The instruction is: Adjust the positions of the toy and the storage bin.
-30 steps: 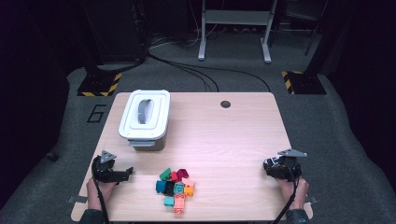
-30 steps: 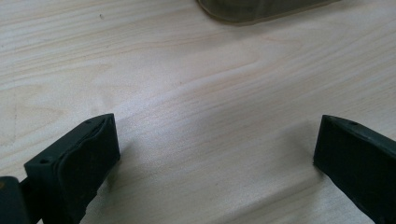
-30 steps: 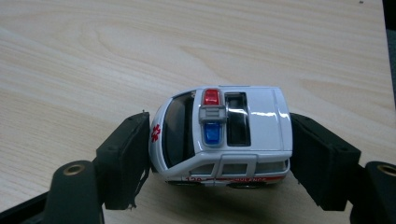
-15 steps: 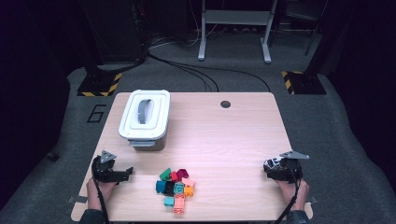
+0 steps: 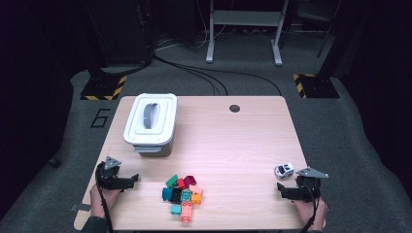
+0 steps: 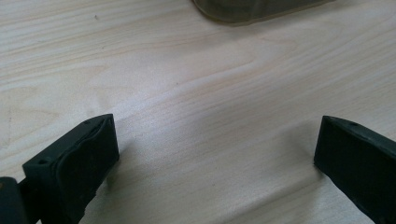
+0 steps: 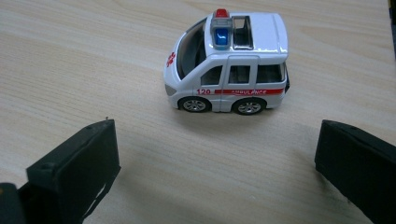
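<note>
Your left claw (image 5: 127, 180) sits near the worktop's (image 5: 243, 141) 8 o'clock corner, held in your left hand (image 5: 104, 196), and its jaws are spread wide with nothing between them. In the left gripper view the left claw (image 6: 217, 154) shows bare wood grain between the two black jaws, and the base of the lidded container (image 6: 254, 10) lies ahead at 12 o'clock, well apart from the jaws.

Your right claw (image 5: 283, 190) rests near the 4 o'clock corner in your right hand (image 5: 311, 208), jaws also spread wide and pinching nothing. A small white toy ambulance (image 5: 283, 170) stands on its wheels just beside that claw, at about 11 o'clock from it. In the right gripper view the right claw (image 7: 217, 154) has the toy ambulance (image 7: 228, 63) ahead at 12 o'clock, beyond the jaw tips and touching neither jaw; it is side-on, nose to 9 o'clock, with a red stripe along its flank and a red and blue light bar on the roof.

The white lidded container (image 5: 150, 122), with a grey handle on its lid, stands upright toward the worktop's 10 o'clock area. A cluster of coloured building blocks (image 5: 183, 196) lies at 6 o'clock near your edge, between the two claws and closer to the left one. A dark round hole (image 5: 234, 108) sits in the worktop at 12 o'clock near the far edge.
</note>
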`<state>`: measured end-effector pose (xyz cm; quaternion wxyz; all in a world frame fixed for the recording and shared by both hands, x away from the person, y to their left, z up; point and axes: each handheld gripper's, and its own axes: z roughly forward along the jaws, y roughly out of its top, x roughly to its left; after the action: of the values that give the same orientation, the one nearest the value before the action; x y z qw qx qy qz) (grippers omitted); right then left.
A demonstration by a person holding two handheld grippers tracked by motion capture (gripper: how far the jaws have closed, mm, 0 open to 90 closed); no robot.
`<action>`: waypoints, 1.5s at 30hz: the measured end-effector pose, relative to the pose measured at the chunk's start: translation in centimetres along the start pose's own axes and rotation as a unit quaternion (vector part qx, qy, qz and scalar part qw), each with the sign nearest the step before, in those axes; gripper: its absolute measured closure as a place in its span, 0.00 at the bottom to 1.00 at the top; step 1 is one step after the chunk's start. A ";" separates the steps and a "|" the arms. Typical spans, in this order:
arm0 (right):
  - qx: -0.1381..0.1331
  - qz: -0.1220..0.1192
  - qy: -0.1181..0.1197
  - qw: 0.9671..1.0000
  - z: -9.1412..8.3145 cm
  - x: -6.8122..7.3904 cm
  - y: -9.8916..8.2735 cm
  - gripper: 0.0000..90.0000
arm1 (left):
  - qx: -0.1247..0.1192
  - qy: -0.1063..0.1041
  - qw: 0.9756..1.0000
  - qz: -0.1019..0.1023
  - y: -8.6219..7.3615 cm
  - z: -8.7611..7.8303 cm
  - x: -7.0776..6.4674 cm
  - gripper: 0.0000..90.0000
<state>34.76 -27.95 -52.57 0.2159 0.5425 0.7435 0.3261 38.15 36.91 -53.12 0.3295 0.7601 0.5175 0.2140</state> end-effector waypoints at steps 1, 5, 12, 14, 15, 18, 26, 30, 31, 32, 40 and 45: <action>0.002 -0.004 -0.004 1.000 0.1 0.0 0.0 0.00 | 0.003 -0.006 1.000 0.000 0.0 -0.1 0.1 0.00; 0.010 -0.007 -0.012 1.000 0.3 0.4 0.0 0.00 | -0.002 -0.014 1.000 -0.007 0.3 -0.5 0.2 0.00; 0.007 -0.009 -0.014 1.000 0.3 0.4 -0.1 0.00 | -0.018 -0.029 0.999 -0.006 2.4 -2.2 0.5 0.00; 0.007 -0.009 -0.014 1.000 0.3 0.4 -0.2 0.00 | -0.023 -0.030 0.999 -0.005 3.2 -2.8 0.6 0.01; 0.006 -0.008 -0.014 1.000 0.3 0.4 -0.2 0.00 | -0.028 -0.035 0.999 -0.003 4.2 -3.6 0.7 0.01; 0.006 -0.008 -0.014 1.000 0.3 0.4 -0.2 0.00 | -0.037 -0.032 0.999 0.001 5.1 -4.3 0.7 0.01; 0.005 -0.011 -0.014 1.000 0.3 0.3 -0.2 0.00 | -0.063 -0.039 0.997 0.015 9.0 -6.6 0.7 0.01; 0.004 -0.008 -0.014 1.000 0.3 0.4 -0.2 0.00 | -0.064 -0.039 0.997 0.025 11.2 -7.0 0.7 0.02; 0.004 -0.007 -0.014 1.000 0.3 0.4 -0.2 0.00 | -0.066 -0.036 0.997 0.025 11.7 -7.0 0.6 0.03; 0.006 -0.007 -0.015 1.000 0.3 0.4 -0.2 0.00 | -0.066 -0.038 0.997 0.025 12.1 -6.8 0.7 0.04; 0.001 -0.007 -0.014 1.000 0.2 0.3 -0.2 0.02 | -0.057 -0.030 0.998 0.009 14.7 -4.6 1.4 0.22; 0.000 -0.007 -0.014 1.000 0.2 0.3 -0.2 0.02 | -0.041 -0.027 0.999 0.008 15.2 -3.4 1.8 0.32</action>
<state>34.63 -27.63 -52.87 0.2285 0.5416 0.7445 0.3166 46.33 35.81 -39.80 0.3724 0.7558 0.4932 0.2165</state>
